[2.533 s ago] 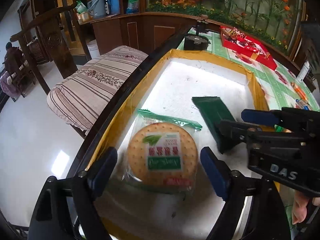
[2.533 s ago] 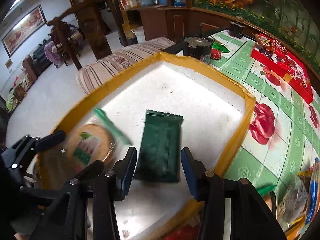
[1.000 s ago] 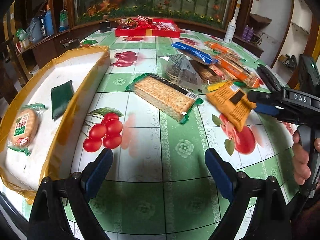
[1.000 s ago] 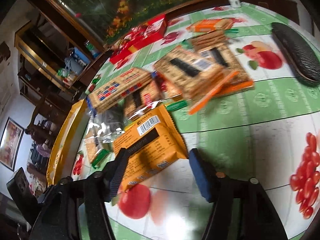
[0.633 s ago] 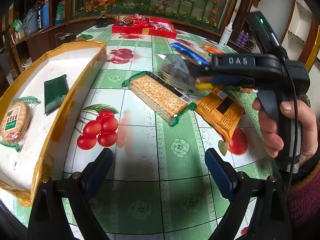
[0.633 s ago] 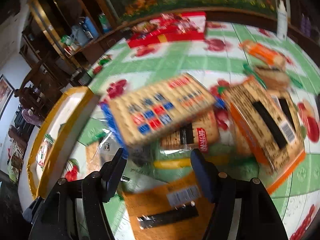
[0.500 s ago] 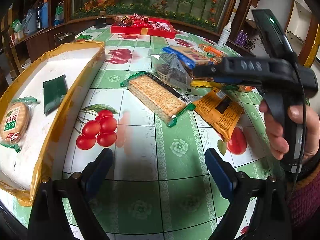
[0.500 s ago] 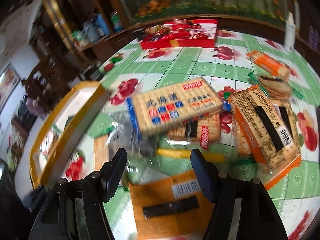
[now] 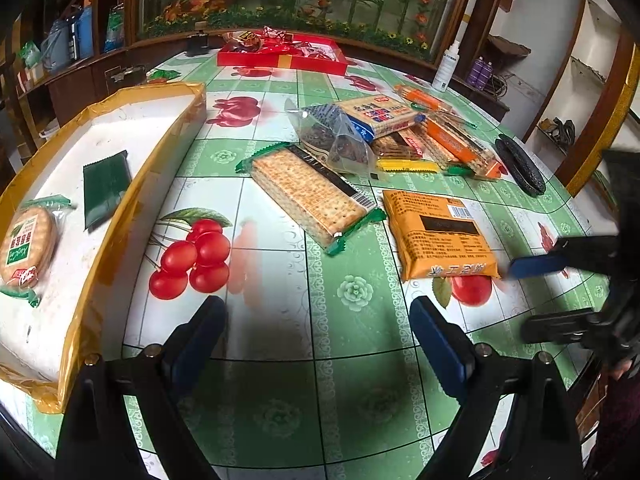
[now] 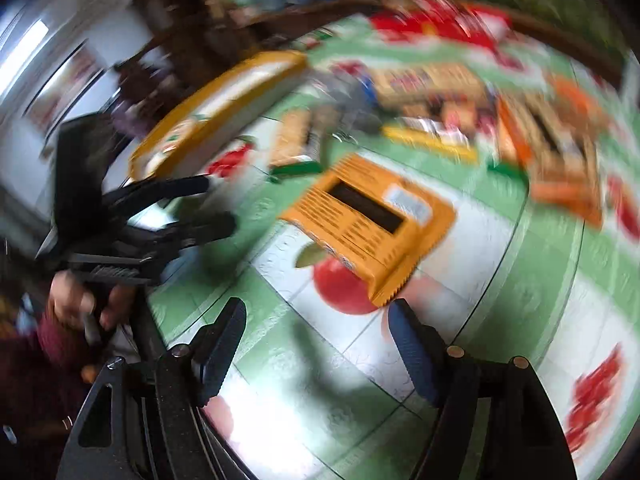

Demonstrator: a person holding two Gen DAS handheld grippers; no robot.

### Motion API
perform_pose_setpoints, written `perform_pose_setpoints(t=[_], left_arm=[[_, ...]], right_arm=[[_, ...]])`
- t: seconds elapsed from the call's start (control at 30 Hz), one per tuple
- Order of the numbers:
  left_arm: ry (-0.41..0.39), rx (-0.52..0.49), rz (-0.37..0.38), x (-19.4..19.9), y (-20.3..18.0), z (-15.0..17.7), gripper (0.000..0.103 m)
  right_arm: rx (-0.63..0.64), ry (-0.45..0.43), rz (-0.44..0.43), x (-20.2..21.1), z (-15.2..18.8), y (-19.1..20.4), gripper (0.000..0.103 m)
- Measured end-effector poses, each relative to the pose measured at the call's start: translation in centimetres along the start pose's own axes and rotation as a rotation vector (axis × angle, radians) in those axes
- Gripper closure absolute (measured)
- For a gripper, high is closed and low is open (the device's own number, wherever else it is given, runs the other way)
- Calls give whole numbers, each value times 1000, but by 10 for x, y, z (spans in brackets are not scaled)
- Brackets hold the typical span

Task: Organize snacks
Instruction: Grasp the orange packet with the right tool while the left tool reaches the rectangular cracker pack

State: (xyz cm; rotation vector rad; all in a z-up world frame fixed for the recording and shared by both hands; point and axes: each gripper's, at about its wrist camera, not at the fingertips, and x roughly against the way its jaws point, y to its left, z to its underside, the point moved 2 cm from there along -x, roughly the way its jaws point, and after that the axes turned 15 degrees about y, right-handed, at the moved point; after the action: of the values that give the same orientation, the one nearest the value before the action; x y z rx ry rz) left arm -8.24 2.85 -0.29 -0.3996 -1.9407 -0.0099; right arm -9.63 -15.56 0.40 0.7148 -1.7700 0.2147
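My left gripper [image 9: 316, 332] hangs open over the green fruit-print tablecloth with nothing between its fingers. An orange snack packet [image 9: 438, 236] lies flat ahead and to its right. My right gripper [image 10: 316, 332] is just short of that orange packet [image 10: 368, 220]; its jaws are opening and nothing is between them. The left wrist view shows the right gripper [image 9: 532, 296] at the right edge. A cracker pack with green ends [image 9: 308, 194] lies mid-table. The yellow-rimmed white tray [image 9: 138, 208] at the left holds a round biscuit pack [image 9: 26, 242] and a dark green packet [image 9: 105, 188].
A heap of snack packs [image 9: 376, 114] and a clear bag [image 9: 336, 140] sit behind the cracker pack. Farther back are a red box [image 9: 280, 56] and a white spray bottle [image 9: 448, 66]. A black oblong object [image 9: 520, 164] lies at the right. The right wrist view is blurred.
The orange packet, shut in my right gripper a second ago, now lies on the table. The right gripper swung over the heap, then back beside the packet, jaws wider. The left gripper stayed put.
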Motion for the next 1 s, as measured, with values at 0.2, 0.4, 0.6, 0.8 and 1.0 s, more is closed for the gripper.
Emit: perform_pose_setpoints(t=[0.2,0.4,0.6,0.8,1.0], left_arm=[[-3,0,-18,0,-1,0,10],[3,-1,-34,0,-1,1,10],[20,-24,-54,-3,-7,0,10],[45,-22,-116,-7,-13,-9,10],[78,65,-118,-6,-10,-36,10]], right_arm=[[228,-35,256,-5,-39,0,9],[422,37,286,-35,-64,11,9],[393,60,288,-52,-66,-8,9],[252,31,235,-44,-65,-29,25],[51,14,235,-34,-62,-46,26]])
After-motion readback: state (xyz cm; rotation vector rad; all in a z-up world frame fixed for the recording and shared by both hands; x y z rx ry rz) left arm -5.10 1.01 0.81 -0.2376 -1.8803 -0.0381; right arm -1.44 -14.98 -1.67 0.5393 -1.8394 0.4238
